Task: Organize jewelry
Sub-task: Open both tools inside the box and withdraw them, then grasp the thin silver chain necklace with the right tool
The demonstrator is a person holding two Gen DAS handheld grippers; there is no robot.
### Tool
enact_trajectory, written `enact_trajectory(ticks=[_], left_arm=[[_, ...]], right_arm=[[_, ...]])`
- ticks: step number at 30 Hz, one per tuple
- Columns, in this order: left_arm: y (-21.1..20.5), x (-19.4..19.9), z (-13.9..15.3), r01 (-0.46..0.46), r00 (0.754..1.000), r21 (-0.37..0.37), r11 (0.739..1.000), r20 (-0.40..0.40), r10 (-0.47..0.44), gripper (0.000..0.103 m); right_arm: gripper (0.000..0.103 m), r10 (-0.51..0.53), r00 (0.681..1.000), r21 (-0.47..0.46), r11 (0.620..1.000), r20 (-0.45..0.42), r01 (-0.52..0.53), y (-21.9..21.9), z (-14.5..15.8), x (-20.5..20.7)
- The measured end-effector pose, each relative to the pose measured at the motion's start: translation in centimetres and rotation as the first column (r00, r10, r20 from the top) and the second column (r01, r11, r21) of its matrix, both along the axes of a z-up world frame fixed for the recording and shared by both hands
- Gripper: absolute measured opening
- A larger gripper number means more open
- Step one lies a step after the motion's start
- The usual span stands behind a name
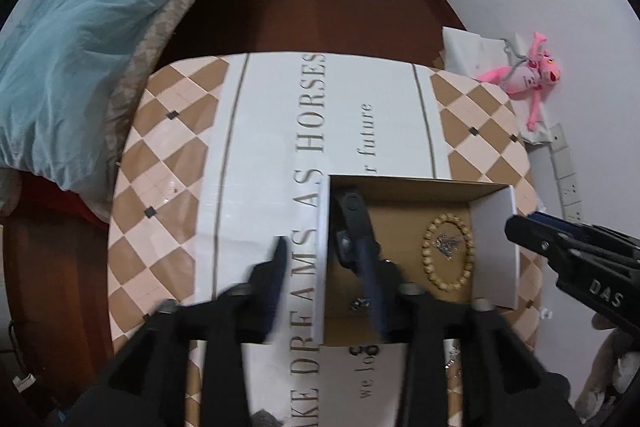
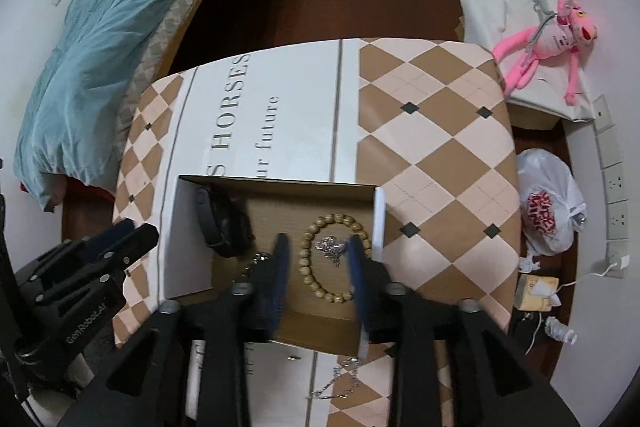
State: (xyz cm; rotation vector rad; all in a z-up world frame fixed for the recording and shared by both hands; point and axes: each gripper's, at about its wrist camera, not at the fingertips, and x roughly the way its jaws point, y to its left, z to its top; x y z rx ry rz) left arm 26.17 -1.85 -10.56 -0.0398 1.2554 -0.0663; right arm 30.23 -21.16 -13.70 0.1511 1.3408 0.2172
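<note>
Right gripper (image 2: pixel 318 277): low centre of the right view, jaws spread and empty, straddling the bracelet.
Left gripper (image 1: pixel 324 267): low centre of the left view, jaws parted, nothing pinched; one finger outside the box wall, the other inside over the watch.
Chain (image 2: pixel 334 381): bottom centre of the right view, lying on the table outside the box; not yet stowed.
Bracelet (image 2: pixel 330 255): wooden beads, flat on the box floor, a silver piece (image 2: pixel 332 247) inside its ring.
Watch (image 2: pixel 220 223): dark strap, left end of the box.
Box (image 2: pixel 188 227): open cardboard tray, mid-frame on the table.
Technique: come straight down, keep tips clear of the side walls, pinch only one piece, avoid dragging beads.
Writing, near: "GenRobot.AI" and "DAS" on the gripper bodies.
Writing, far: tablecloth (image 2: pixel 440 131) reads "AS HORSES", "future"; red print on the bag (image 2: pixel 548 203), unreadable.
</note>
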Motion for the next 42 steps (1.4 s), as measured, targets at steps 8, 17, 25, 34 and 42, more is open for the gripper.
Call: enact_trajectory(ticks=[8,17,25,34,42], left_arm=[[0.2,-0.9,0.3,-0.021,0.997,0.056,0.998,0.07,0.017,0.087],[0.1,-2.7,0.3,-0.039,0.992,0.078,0.996,0.123,0.029,0.101],[-0.2,-4.3,1.6,-0.047,0.986,0.092,0.995,0.162,0.032,0.101],[-0.3,-7.1,5.6,-0.04,0.967,0.069,0.997,0.253,0.021,0.101],[-0.2,-9.2,8.6,-0.037,0.952,0.036,0.999,0.305,0.025,0.101]], right_arm=[[0.077,-0.033,0.998,-0.167,0.985,0.062,0.043,-0.5,-0.1,-2.2],[0.101,-0.063,0.993,-0.278,0.957,0.101,0.089,-0.7,-1.1,-5.1],[0.101,-0.094,0.98,-0.283,0.949,0.174,0.141,-0.9,0.8,-7.1],[0.101,-0.101,0.952,-0.262,0.948,0.288,0.179,-0.8,5.7,-10.4],[0.102,-0.11,0.934,-0.198,0.963,0.34,0.185,-0.4,8.9,-13.3]])
